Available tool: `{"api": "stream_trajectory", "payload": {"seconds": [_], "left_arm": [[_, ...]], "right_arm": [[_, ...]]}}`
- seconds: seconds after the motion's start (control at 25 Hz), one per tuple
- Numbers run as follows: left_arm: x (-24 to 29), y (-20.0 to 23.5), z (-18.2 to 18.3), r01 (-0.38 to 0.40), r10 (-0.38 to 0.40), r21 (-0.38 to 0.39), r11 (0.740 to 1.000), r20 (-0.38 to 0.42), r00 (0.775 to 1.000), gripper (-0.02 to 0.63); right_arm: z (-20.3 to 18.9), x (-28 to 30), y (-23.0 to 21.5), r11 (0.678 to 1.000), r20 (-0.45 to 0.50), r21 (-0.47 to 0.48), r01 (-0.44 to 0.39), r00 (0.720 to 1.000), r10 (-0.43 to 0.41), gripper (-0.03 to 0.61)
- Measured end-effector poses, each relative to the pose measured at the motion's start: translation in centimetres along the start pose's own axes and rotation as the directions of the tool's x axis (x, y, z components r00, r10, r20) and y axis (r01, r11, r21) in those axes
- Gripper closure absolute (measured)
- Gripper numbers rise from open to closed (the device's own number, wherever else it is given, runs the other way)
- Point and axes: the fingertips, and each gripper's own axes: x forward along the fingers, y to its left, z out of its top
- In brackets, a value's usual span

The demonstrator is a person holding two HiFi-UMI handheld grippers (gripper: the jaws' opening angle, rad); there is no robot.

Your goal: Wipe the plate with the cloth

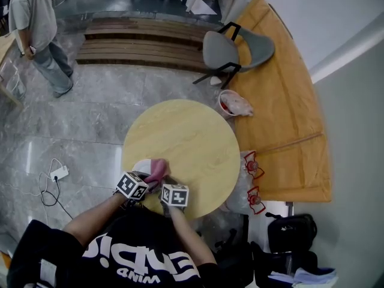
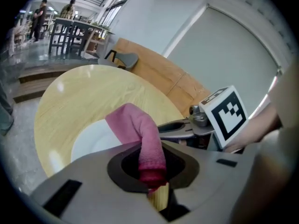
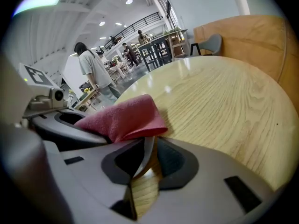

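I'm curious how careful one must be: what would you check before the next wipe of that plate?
1. Left gripper shut on cloth: ok.
2. Right gripper shut on plate rim: ok.
3. Cloth lying over plate: ok.
4. Plate wholly on table: cannot tell, its near edge is hidden by the grippers.
5. Nothing else on the table near the plate: ok.

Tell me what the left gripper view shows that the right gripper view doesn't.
Left gripper view only: the open face of the white round plate, and the left gripper closed on the pink cloth. Right gripper view only: the plate's thin rim between the right gripper's jaws. Both: the cloth, the round wooden table and a grey chair.
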Motion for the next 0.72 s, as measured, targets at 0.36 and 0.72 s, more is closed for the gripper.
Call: {"api": "stream_trajectory", "payload": {"seconds": [0.36,0.72], "left_arm": [[2.3,1.1,-3.4,-0.064,0.062,-0.017,0.998,-0.096,0.993,0.563],[2.0,1.3,-3.2,-0.089,0.088,-0.005,0.996,-0.1,0.991,0.563]], "right_arm": [[0.2,0.1,-0.2,1.0,0.002,-0.022,0.014,1.0,-0.013,0.482],[0.0,0.1,-0.1,0.999,-0.015,-0.044,-0.007,1.0,0.006,0.483]]}}
